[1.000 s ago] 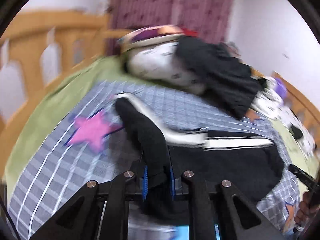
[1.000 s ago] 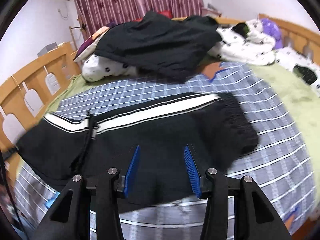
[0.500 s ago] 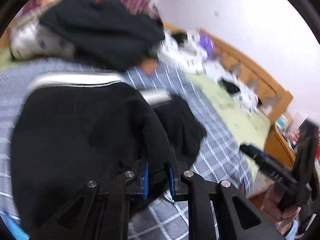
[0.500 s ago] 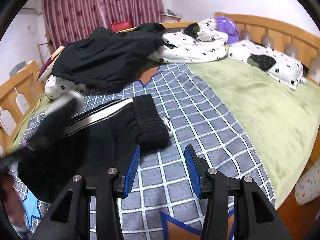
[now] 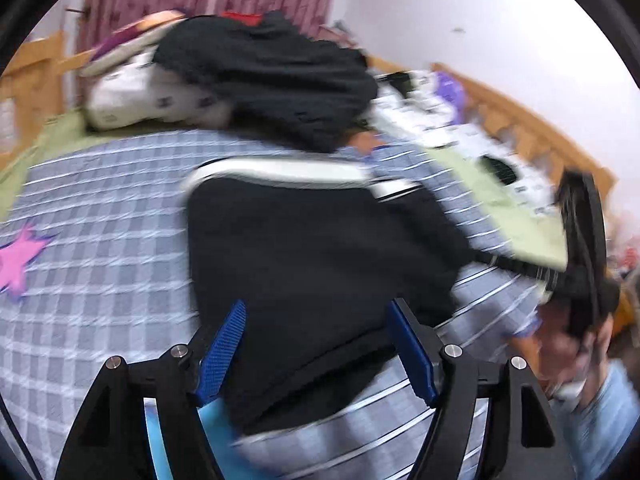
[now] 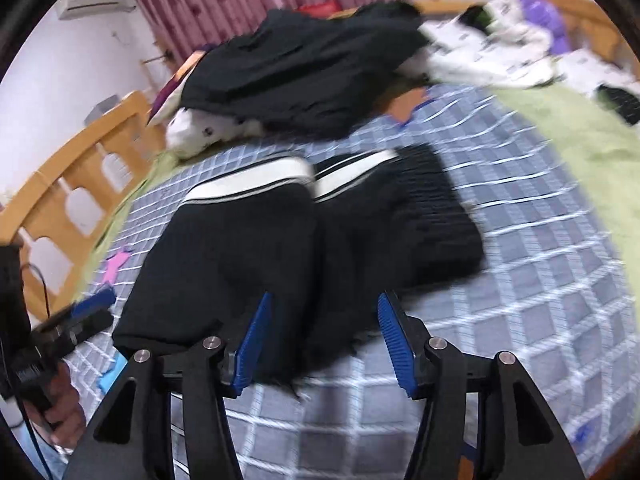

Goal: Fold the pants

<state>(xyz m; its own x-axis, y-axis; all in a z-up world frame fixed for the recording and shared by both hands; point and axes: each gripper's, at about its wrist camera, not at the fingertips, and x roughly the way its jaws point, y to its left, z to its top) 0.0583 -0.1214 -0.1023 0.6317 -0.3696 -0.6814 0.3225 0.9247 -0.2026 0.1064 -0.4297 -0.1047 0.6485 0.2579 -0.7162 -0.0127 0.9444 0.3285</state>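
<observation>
Black pants (image 6: pixel 304 248) with a white side stripe (image 6: pixel 256 182), folded over once so that two layers sit side by side, ribbed waistband (image 6: pixel 436 216) toward the right of the right-wrist frame. Lying on a grey-blue checked blanket (image 6: pixel 540 280), at the centre of both views; in the left-wrist view, a dark mass (image 5: pixel 320 256) filling the middle, stripe (image 5: pixel 280 172) curving along its upper edge. Badly blurred there, so fabric detail not readable.

Left gripper (image 5: pixel 320 356) at the bottom centre of its own frame, aimed steeply down at the near edge of the pants; blue pads (image 5: pixel 222 354) spread wide and opening further, cloth lying between them but not pressed by either pad. Same tool at the lower left of the right-wrist frame (image 6: pixel 76 320), gripped by a hand (image 6: pixel 60 404).

Right gripper (image 6: pixel 326 344) at the bottom centre of its frame, likewise tilted down over the near hem; pads (image 6: pixel 394 346) apart and widening, cloth below and between them, no pinch visible. Seen again at the right edge of the left-wrist frame (image 5: pixel 516 266), held by a hand (image 5: pixel 560 356) in a light blue sleeve (image 5: pixel 604 412).

Behind the pants, upper centre: a heap of black clothes (image 6: pixel 304 68) on a white spotted pillow (image 6: pixel 200 136). Wooden bed rail (image 6: pixel 80 176) at the left, pink star (image 5: pixel 18 260) on the blanket at the left edge, maroon curtain (image 6: pixel 248 0) at the top.
</observation>
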